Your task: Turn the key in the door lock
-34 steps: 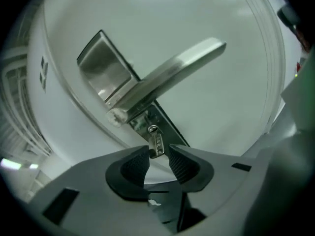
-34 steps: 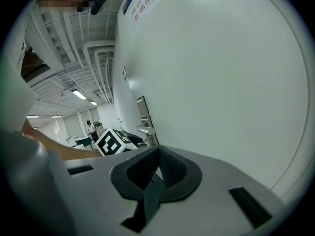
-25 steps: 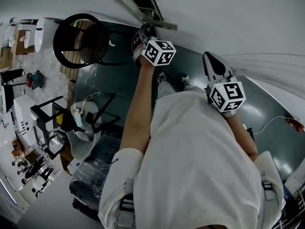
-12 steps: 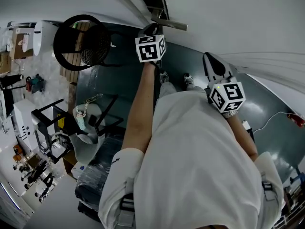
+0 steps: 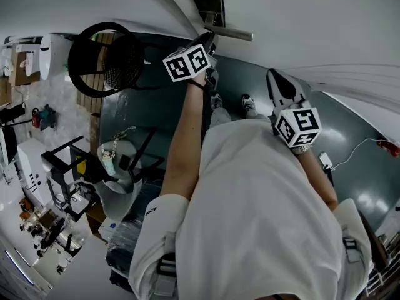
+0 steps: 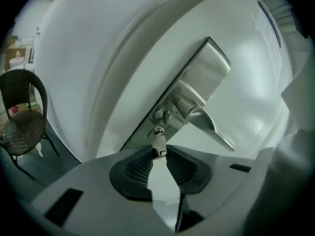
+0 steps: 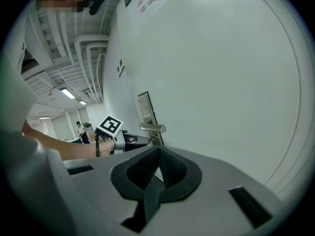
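L gripper [image 6: 159, 156] roll; key [image 6: 158, 143] btwn widening jaws

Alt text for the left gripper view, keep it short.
The left tongs pinch the key seated in the door lock, their jaws having just eased slightly wider. The lever handle sits just beyond on its metal plate on a white door; the view is tilted, with a dark chair at left.
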### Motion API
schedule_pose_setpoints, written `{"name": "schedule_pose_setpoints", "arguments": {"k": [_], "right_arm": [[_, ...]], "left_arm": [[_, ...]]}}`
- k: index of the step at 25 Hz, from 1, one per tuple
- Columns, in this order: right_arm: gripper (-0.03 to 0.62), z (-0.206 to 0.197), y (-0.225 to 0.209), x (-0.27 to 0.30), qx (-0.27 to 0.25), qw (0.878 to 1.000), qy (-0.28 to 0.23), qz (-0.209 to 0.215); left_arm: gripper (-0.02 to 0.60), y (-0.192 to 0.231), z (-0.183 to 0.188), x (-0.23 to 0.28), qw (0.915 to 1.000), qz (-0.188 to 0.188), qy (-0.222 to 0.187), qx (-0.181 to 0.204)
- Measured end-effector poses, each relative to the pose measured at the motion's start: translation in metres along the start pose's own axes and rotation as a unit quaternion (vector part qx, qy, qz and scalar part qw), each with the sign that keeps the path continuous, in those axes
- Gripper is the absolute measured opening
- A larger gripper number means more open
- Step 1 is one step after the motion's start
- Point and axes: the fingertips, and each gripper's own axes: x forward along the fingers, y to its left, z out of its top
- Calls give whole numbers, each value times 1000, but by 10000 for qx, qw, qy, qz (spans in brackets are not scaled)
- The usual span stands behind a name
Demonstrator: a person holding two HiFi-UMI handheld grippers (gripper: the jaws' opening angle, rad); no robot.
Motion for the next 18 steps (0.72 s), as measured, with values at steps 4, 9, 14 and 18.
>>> {"name": "schedule_pose_setpoints", "arguments": {"k": [4, 9, 14, 18], "right_arm": [[-8, -1, 3, 3, 17, 9999, 46, -102], [-6, -8, 9, -2, -23, 9997, 60, -237], [-8, -2, 8, -2, -41, 9993, 82, -355], [-8, -5, 13, 1, -81, 9991, 140, -393]], "left_arm": [[89, 0, 1, -1, 9966, -515, -8, -640], [94, -1, -3, -5, 9779, -1286, -100, -1645], [98, -4, 4, -5, 9424, -2021, -207, -2657], [97, 0, 3, -4, 9027, -2555, -343, -3444]]}}
